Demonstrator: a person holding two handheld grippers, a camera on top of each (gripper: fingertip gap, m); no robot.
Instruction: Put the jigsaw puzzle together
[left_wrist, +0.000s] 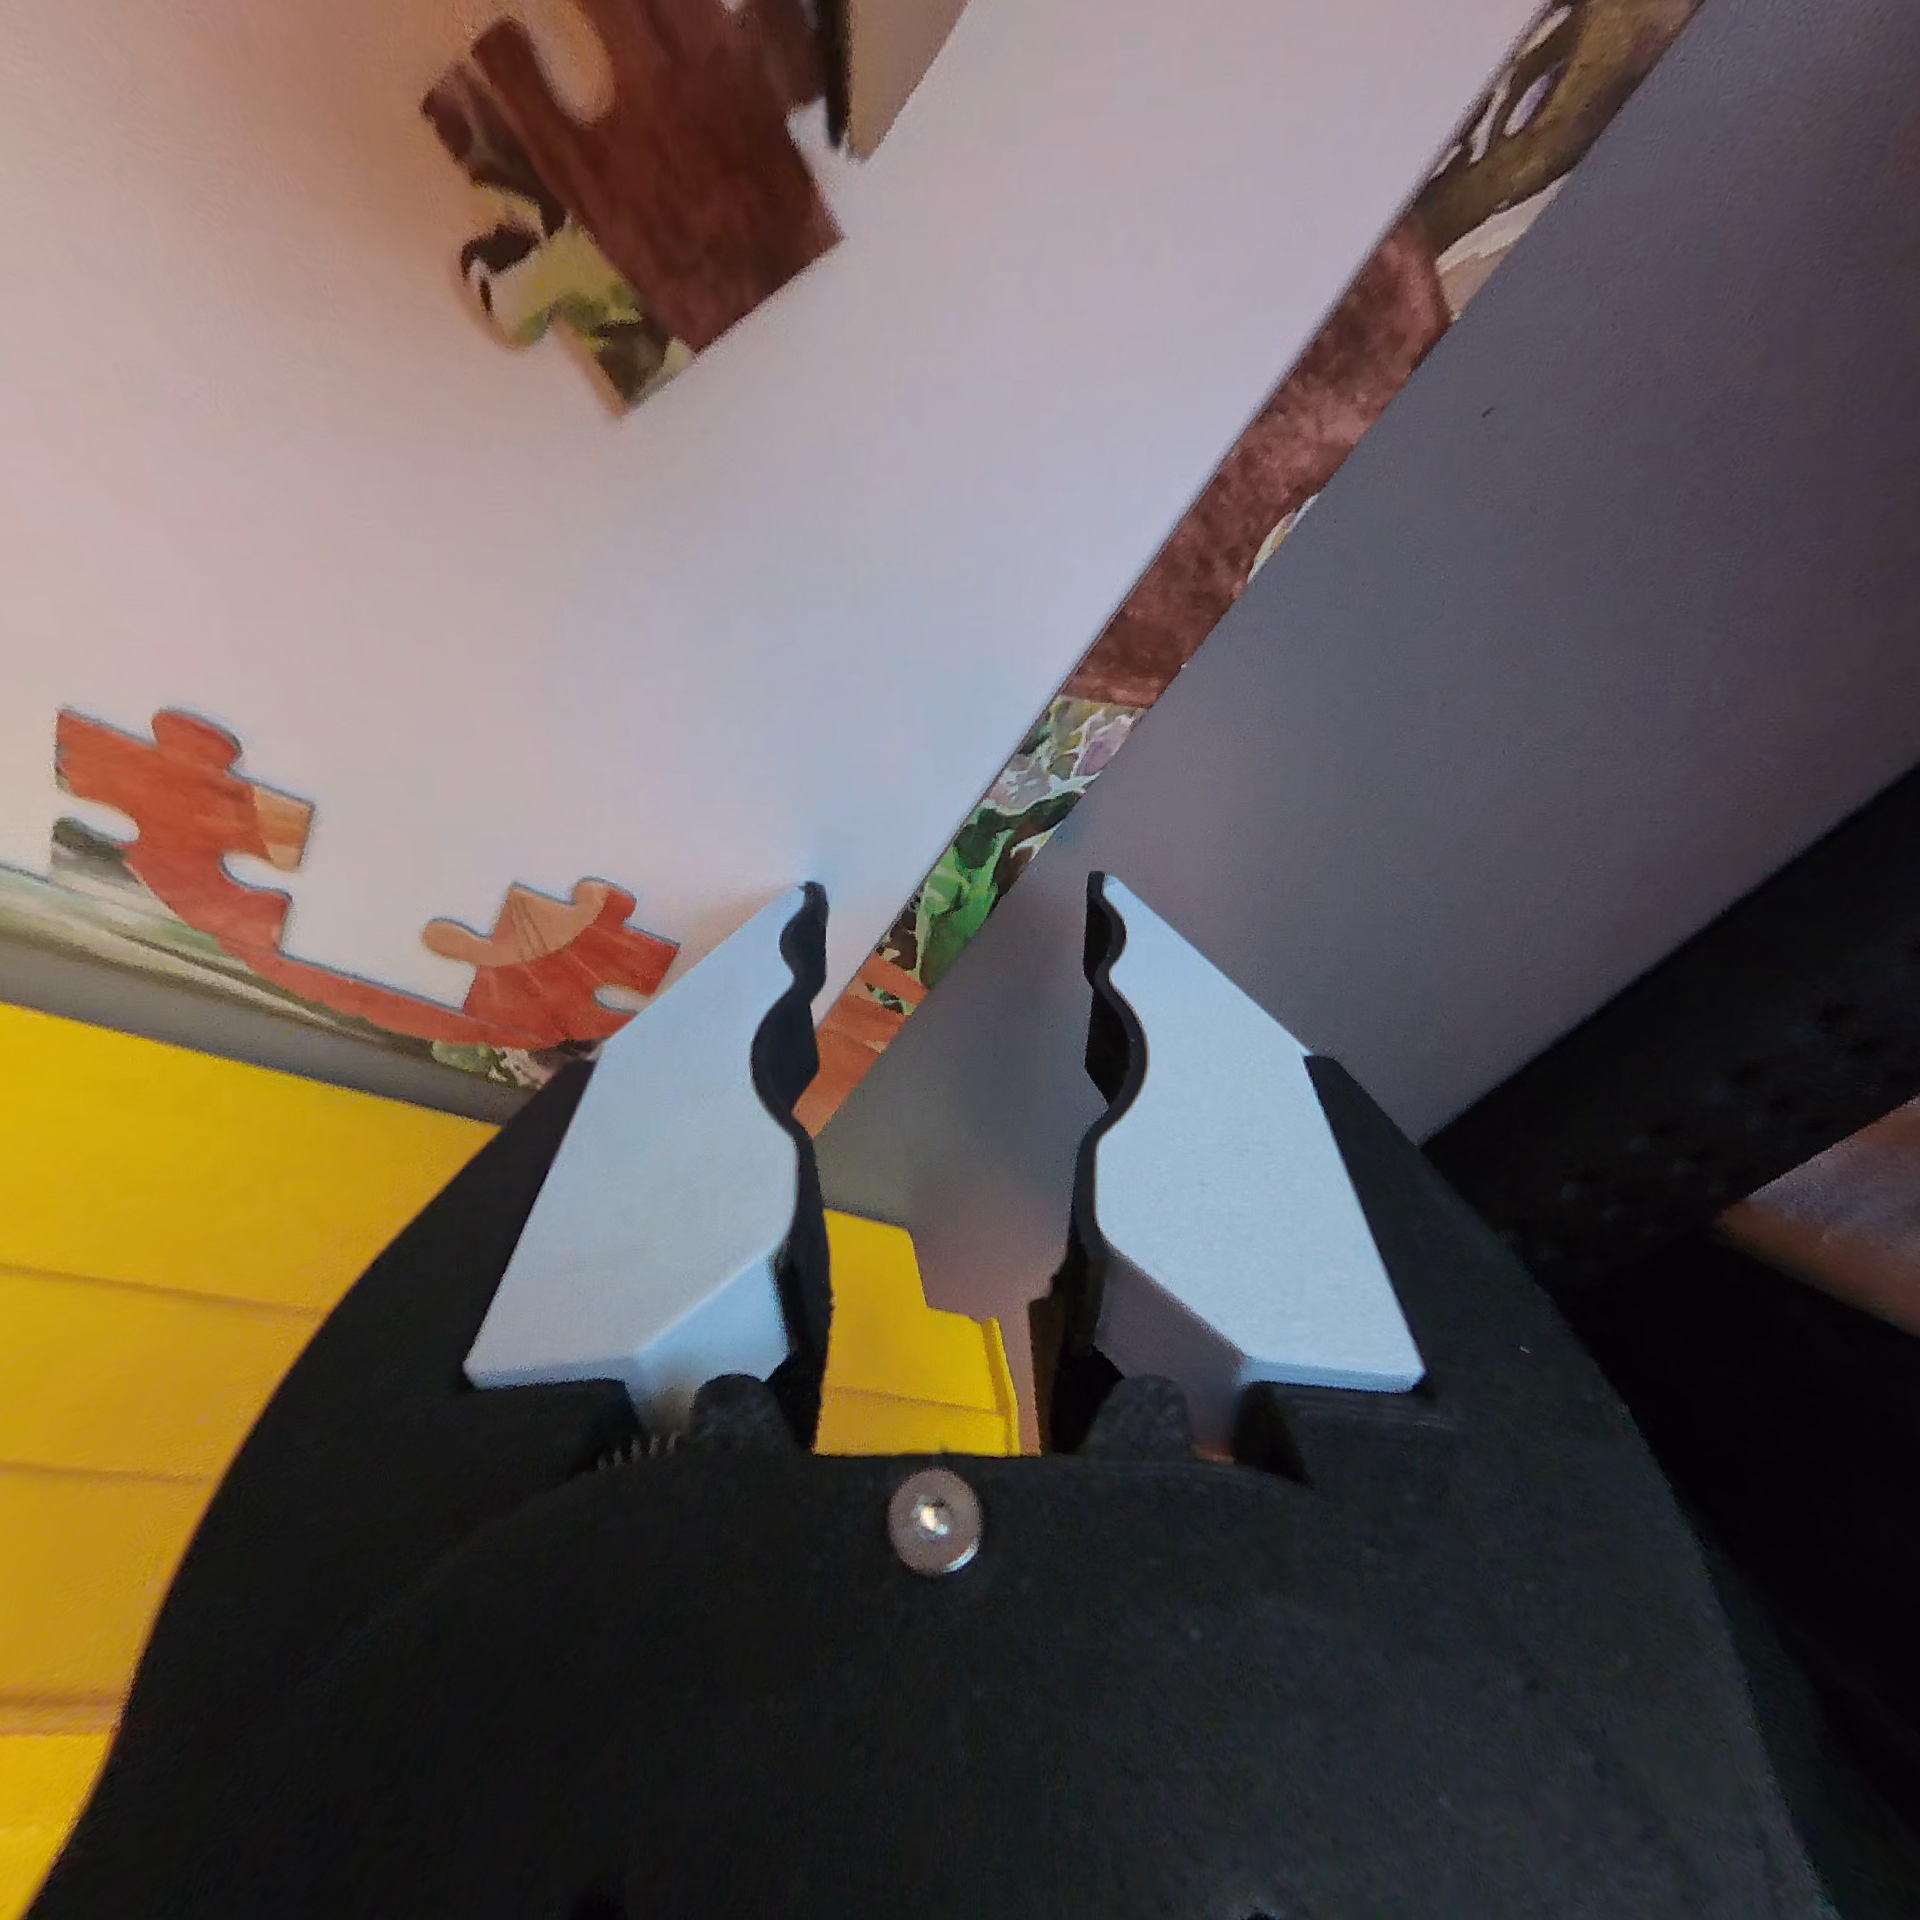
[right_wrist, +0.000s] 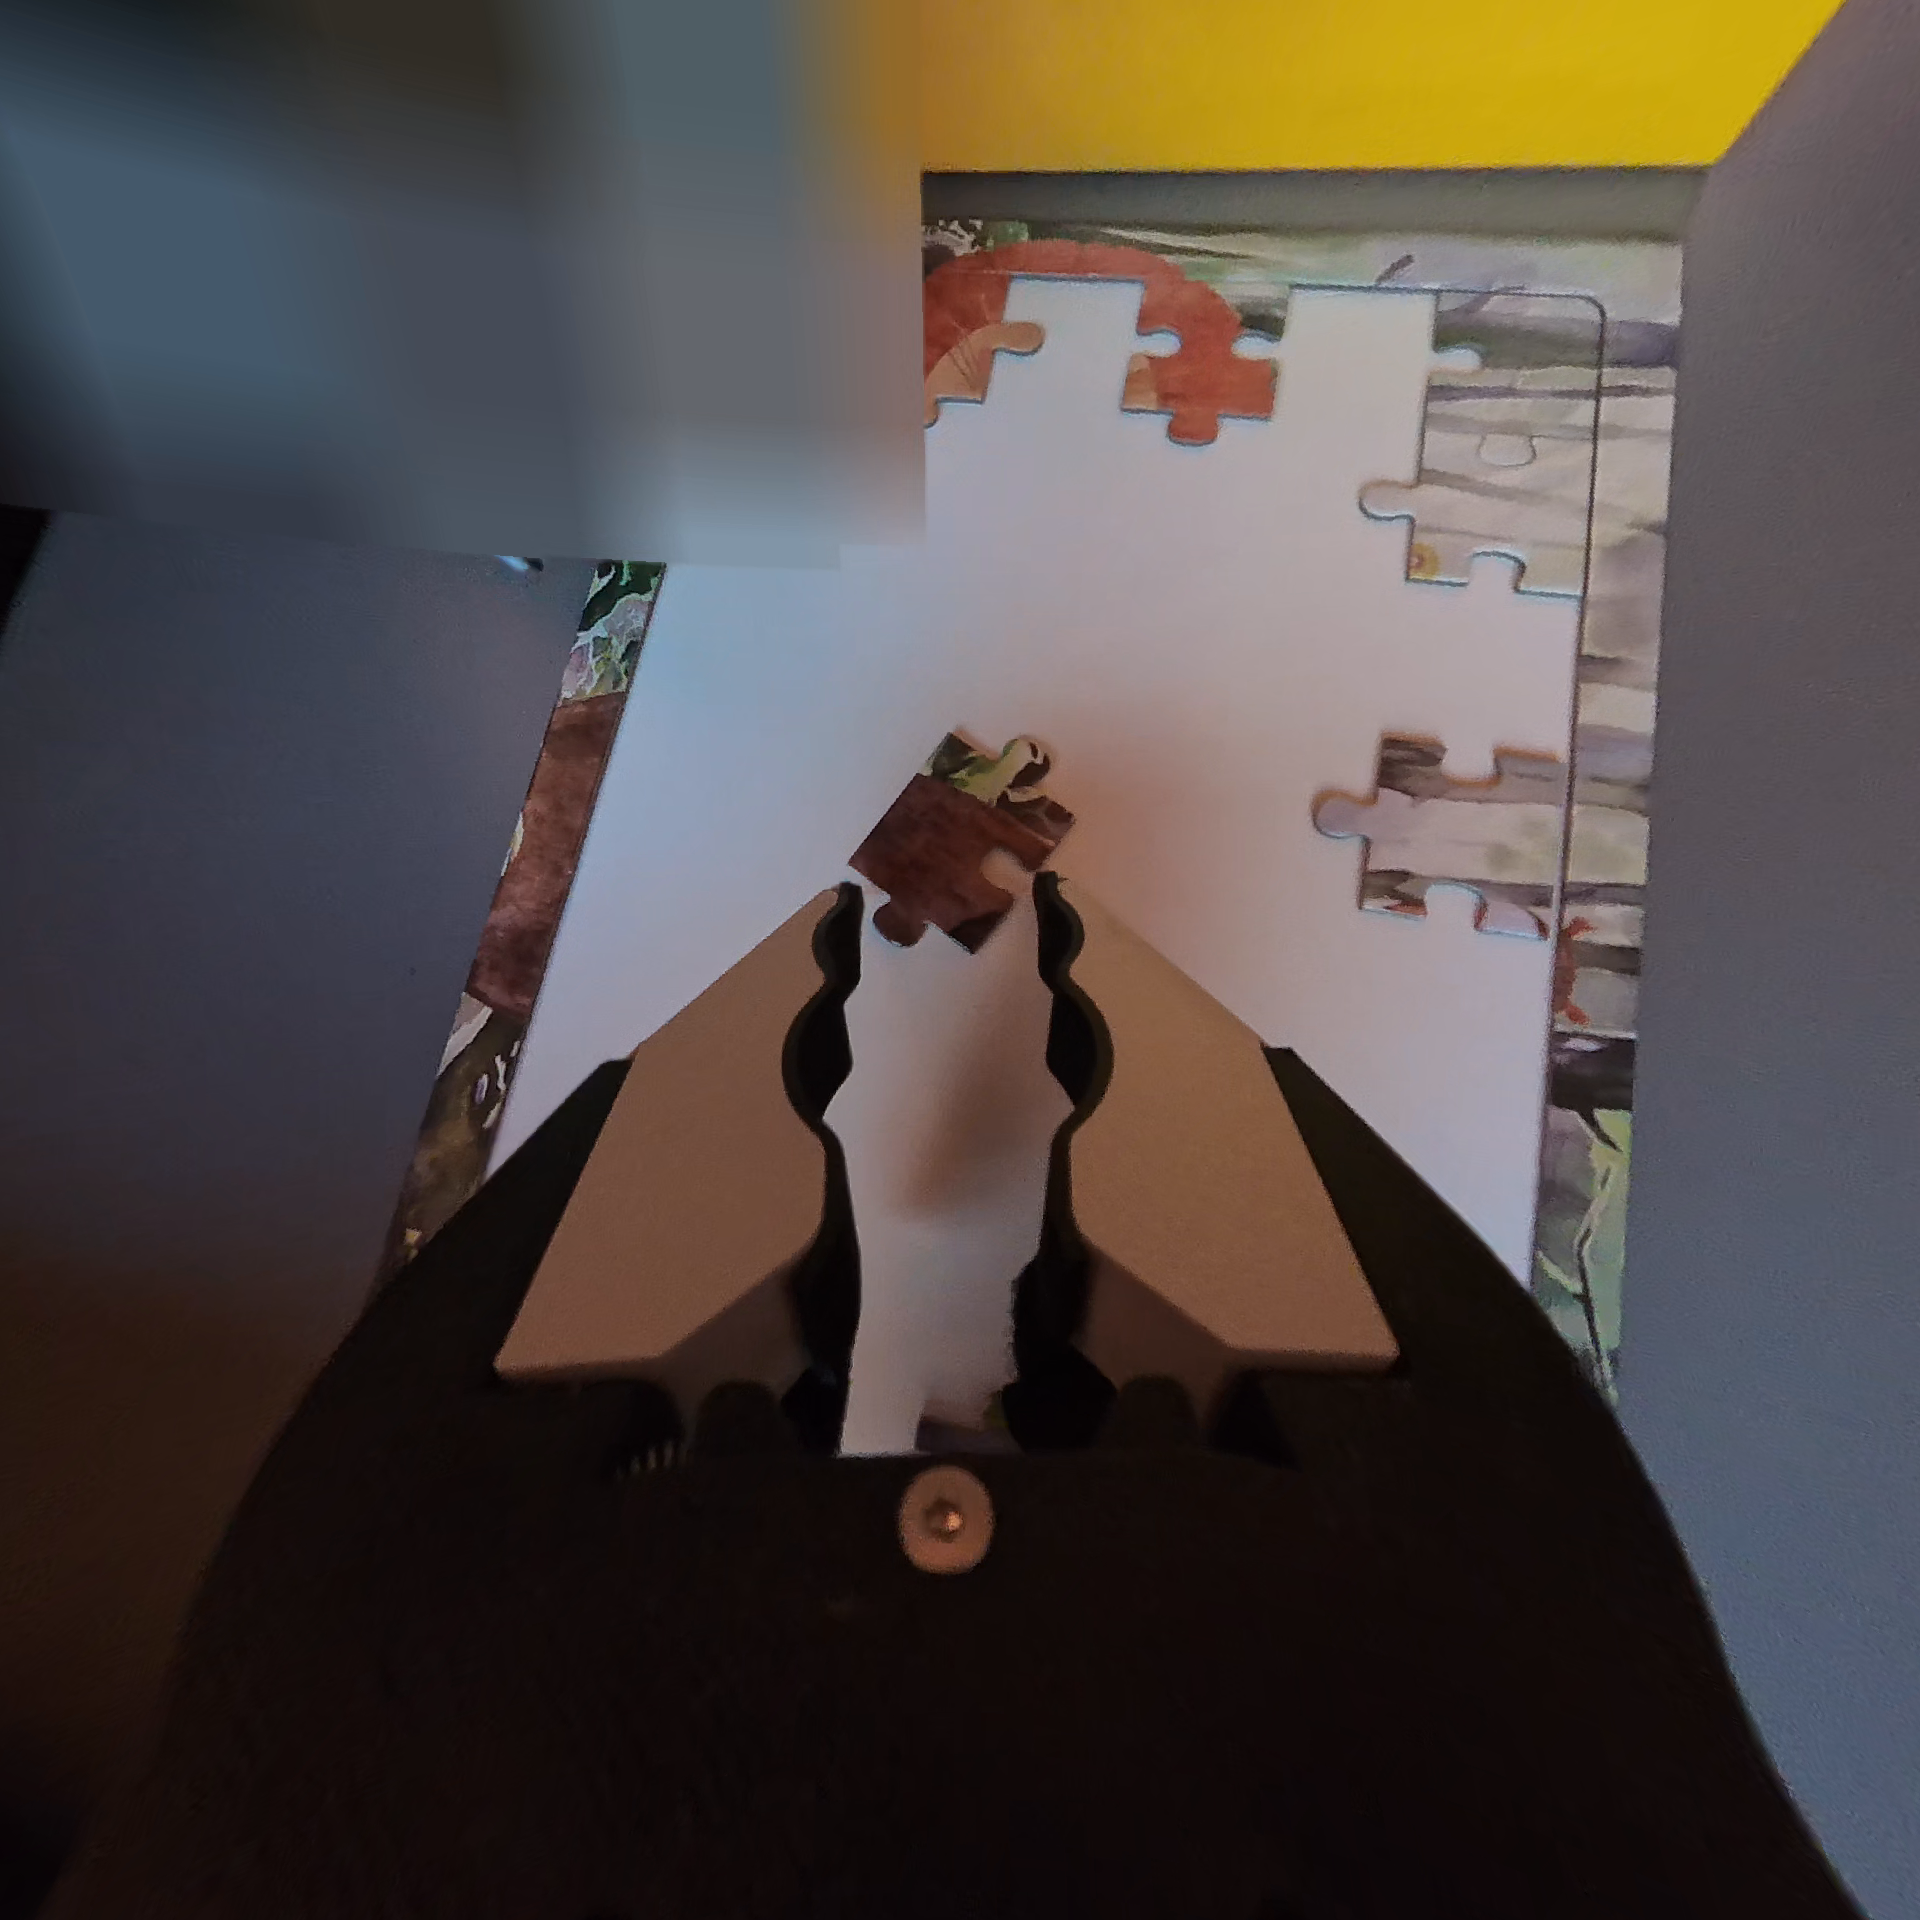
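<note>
A loose brown and green jigsaw piece (right_wrist: 961, 842) lies on the white base (right_wrist: 1143, 644) of the puzzle tray, near its middle. My right gripper (right_wrist: 945, 891) is open, with its fingertips on either side of the piece's near end. The same piece shows at the top of the left wrist view (left_wrist: 644, 197). My left gripper (left_wrist: 956, 894) is open and empty, held over the tray's picture border (left_wrist: 1278, 488) near a corner. Red pieces (right_wrist: 1205, 364) sit joined along the far edge, and they also show in the left wrist view (left_wrist: 208, 821). Grey pieces (right_wrist: 1486, 468) sit along the right edge.
The tray rests on a grey table (left_wrist: 1507, 623). A yellow surface (right_wrist: 1299, 83) lies beyond the tray's far edge and also shows in the left wrist view (left_wrist: 208, 1247). A dark area (left_wrist: 1714, 1091) lies off the table's edge at the right.
</note>
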